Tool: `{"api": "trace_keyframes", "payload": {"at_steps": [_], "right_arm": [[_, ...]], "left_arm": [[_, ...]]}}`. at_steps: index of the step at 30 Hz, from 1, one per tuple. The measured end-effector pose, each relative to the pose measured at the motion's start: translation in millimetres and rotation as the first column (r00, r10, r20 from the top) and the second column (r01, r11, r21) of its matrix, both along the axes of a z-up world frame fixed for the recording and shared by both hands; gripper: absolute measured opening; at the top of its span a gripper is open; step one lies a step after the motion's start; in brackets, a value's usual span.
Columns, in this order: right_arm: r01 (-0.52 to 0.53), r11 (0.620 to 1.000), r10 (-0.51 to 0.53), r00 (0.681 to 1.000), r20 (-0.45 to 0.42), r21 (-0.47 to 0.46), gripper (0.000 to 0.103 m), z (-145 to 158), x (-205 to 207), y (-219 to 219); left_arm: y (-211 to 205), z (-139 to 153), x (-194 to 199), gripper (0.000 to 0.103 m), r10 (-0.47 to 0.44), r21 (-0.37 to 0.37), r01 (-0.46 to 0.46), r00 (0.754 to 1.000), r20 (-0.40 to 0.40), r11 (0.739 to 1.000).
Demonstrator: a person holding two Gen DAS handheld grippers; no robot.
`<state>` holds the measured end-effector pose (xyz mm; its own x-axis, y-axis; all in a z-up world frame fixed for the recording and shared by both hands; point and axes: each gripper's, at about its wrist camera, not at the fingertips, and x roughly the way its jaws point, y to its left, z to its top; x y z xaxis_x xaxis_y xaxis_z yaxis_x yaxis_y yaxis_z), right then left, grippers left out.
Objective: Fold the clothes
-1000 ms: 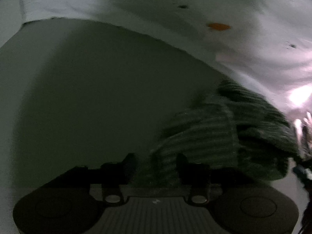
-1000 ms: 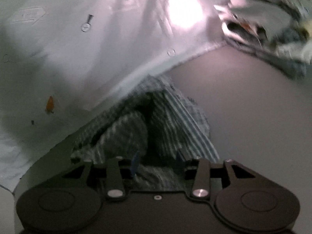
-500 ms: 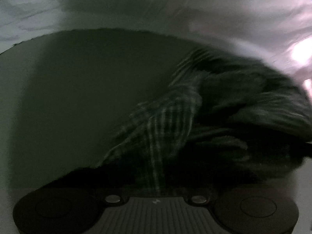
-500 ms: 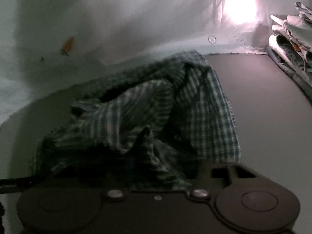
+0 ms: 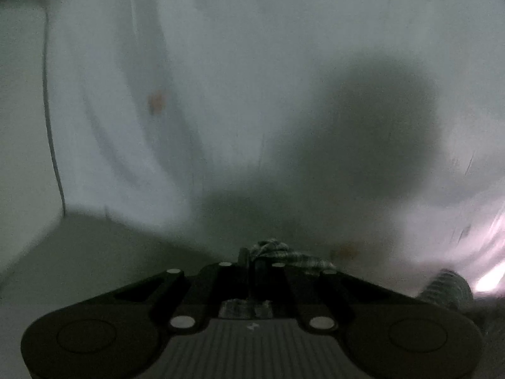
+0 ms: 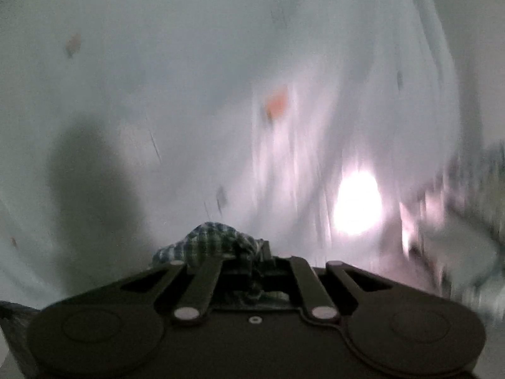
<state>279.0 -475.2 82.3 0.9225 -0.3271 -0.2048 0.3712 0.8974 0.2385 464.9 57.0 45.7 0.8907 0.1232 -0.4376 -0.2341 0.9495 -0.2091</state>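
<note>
- Checked cloth, green and white, sits bunched between the closed jaws of our left gripper (image 5: 252, 260); this is the shirt (image 5: 271, 251), and a strip of it trails off to the right.
- Our right gripper (image 6: 249, 263) is clamped tight too, pinching another bunch of the same shirt, which humps up just past its fingertips.
- Both views show mostly the white backdrop sheet (image 5: 221, 79) on the far side, heavily blurred, so we judge the shirt to be held up in the air between our two grips; how much hangs below we cannot see.
- What could go wrong, in our judgement: each pinch holds a crumpled wad, not a clean edge, so a layer may slip out under the shirt's own weight or a sharp tug, and the garment would spread crooked.
- Pulling our hands apart too hard could also strip the cloth from one pair of jaws.
- A stack of other clothes (image 6: 473, 208) shows blurred at the far right of the right view; swinging cloth could catch it.
- Left of us a vertical edge of the sheet (image 5: 50, 126) marks the limit; between it and the stack the room looks open.
</note>
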Motion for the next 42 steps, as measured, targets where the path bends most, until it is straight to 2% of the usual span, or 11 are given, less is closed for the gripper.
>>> {"api": "trace_keyframes", "payload": {"at_steps": [3,7,10,13,18,27,31,34,36,39,42], "right_arm": [[-0.022,0.998,0.029,0.994,0.11,-0.061,0.005,44.1,-22.0,8.2],[-0.068,0.994,0.088,0.967,0.241,-0.09,0.005,91.3,-57.2,24.0],[-0.095,0.989,0.126,0.941,0.313,-0.11,0.005,115.1,-79.7,36.7],[-0.125,0.986,0.156,0.92,0.359,-0.109,0.005,131.9,-94.4,44.3],[-0.136,0.981,0.181,0.907,0.381,-0.141,0.005,142.8,-107.9,55.2],[-0.135,0.981,0.181,0.889,0.421,-0.137,0.005,154.1,-117.9,60.5],[-0.188,0.977,0.214,0.896,0.389,-0.102,0.005,146.5,-96.4,67.3],[-0.264,0.964,0.256,0.895,0.364,-0.03,0.005,135.1,-65.9,71.3],[-0.323,0.946,0.293,0.887,0.357,0.026,0.005,126.5,-42.1,78.4],[-0.415,0.906,0.363,0.861,0.356,0.079,0.005,116.1,-8.0,99.0],[-0.497,0.862,0.432,0.823,0.368,0.099,0.005,116.8,18.9,125.9]], "left_arm": [[8.2,54.6,-36.9,0.003,0.005,0.017,-0.007,0.989,0.15,1.0],[12.6,112.7,-103.8,0.003,0.026,0.047,-0.045,0.943,0.331,0.998],[13.3,141.0,-138.9,0.003,0.05,0.055,-0.08,0.908,0.416,0.995],[22.8,160.7,-168.0,0.003,0.074,0.02,-0.093,0.886,0.459,0.995],[21.4,172.4,-197.2,0.003,0.093,-0.005,-0.105,0.857,0.507,0.994],[30.5,180.5,-209.2,0.003,0.089,-0.006,-0.101,0.847,0.524,0.995],[43.3,167.0,-200.1,0.003,0.131,-0.039,-0.128,0.865,0.485,0.991],[64.6,157.7,-202.2,0.003,0.179,-0.067,-0.167,0.88,0.44,0.984],[82.6,153.8,-207.9,0.003,0.223,-0.074,-0.211,0.879,0.422,0.975],[113.4,157.9,-222.4,0.003,0.298,-0.095,-0.285,0.857,0.42,0.954],[134.8,171.7,-241.6,0.003,0.36,-0.094,-0.357,0.817,0.451,0.929]]}}
